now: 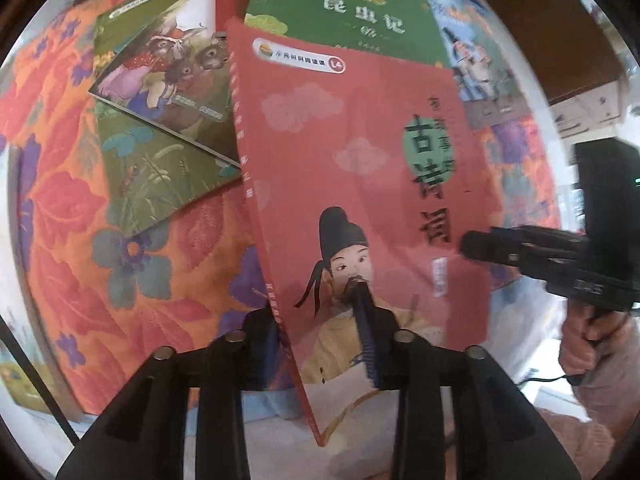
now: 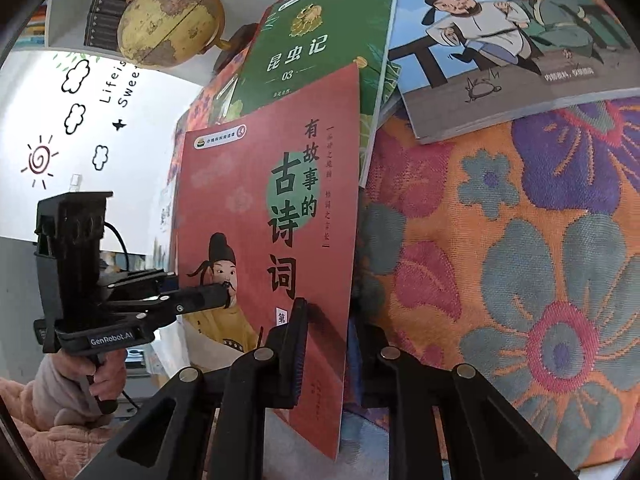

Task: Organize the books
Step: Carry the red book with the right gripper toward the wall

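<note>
The red poetry book (image 2: pixel 260 216) is held upright off the floral worktop (image 2: pixel 520 260), long axis vertical. The left gripper (image 1: pixel 320 320) clamps its spine side and the right gripper (image 2: pixel 332 320) its open edge; the green insect book (image 2: pixel 320 36) lies just behind.

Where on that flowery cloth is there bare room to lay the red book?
Bare floral cloth lies right of the red book, below the blue book. More shows left of the rabbit book. Crowded: the far side, with the overlapping green book.
</note>
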Tool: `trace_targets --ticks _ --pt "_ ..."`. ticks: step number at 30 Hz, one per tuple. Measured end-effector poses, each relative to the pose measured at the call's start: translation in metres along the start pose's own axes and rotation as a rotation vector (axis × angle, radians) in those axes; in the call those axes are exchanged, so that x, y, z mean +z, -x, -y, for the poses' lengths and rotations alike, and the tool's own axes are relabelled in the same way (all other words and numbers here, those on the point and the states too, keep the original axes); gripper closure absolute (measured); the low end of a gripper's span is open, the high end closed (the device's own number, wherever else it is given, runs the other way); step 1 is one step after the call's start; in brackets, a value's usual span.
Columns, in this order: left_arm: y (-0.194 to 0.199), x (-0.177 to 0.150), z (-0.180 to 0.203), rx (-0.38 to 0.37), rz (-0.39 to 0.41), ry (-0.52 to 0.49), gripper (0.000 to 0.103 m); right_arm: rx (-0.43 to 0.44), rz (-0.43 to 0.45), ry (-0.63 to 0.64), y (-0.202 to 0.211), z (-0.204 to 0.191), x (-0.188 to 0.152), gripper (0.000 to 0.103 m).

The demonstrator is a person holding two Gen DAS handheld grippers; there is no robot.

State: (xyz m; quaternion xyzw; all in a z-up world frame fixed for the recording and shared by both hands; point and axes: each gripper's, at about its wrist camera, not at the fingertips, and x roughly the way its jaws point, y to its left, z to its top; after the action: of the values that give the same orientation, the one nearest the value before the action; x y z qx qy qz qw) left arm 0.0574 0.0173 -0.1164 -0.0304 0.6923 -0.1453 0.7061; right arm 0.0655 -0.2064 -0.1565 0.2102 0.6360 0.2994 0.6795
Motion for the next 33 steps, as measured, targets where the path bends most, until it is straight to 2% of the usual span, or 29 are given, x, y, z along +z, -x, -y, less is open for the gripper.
trace_targets --ticks 5,10,12,15,18,19,23,28,33 --pt "-0.007 0.002 -0.003 -0.029 -0.007 0.04 0.063 -0.011 -0.011 0.006 -0.002 -0.001 0.003 0.085" --pt "-0.006 -0.004 0.009 0.054 0.029 -0.014 0.059 -0.066 -0.014 0.014 -0.005 -0.01 0.004 0.085" --pt "-0.006 -0.005 0.011 0.064 0.039 -0.022 0.058 -0.088 -0.009 0.007 -0.006 -0.014 0.003 0.082" --pt "-0.003 -0.007 0.014 0.068 0.038 0.007 0.062 -0.134 0.01 0.022 -0.004 -0.025 0.0 0.081" --pt "0.009 -0.02 0.02 0.128 0.033 -0.035 0.071 -0.11 0.034 0.083 0.006 -0.048 -0.01 0.082" --pt "0.013 -0.025 0.022 0.119 0.042 -0.04 0.072 -0.104 0.045 0.097 0.01 -0.056 -0.014 0.082" --pt "0.038 -0.047 0.023 0.083 0.118 -0.044 0.072 -0.127 0.081 0.113 0.02 -0.069 -0.028 0.082" --pt "0.051 -0.062 0.029 0.093 0.135 -0.057 0.072 -0.132 0.087 0.128 0.025 -0.076 -0.037 0.082" --pt "0.06 -0.068 0.018 0.11 0.139 -0.074 0.072 -0.156 0.09 0.163 0.023 -0.092 -0.042 0.082"
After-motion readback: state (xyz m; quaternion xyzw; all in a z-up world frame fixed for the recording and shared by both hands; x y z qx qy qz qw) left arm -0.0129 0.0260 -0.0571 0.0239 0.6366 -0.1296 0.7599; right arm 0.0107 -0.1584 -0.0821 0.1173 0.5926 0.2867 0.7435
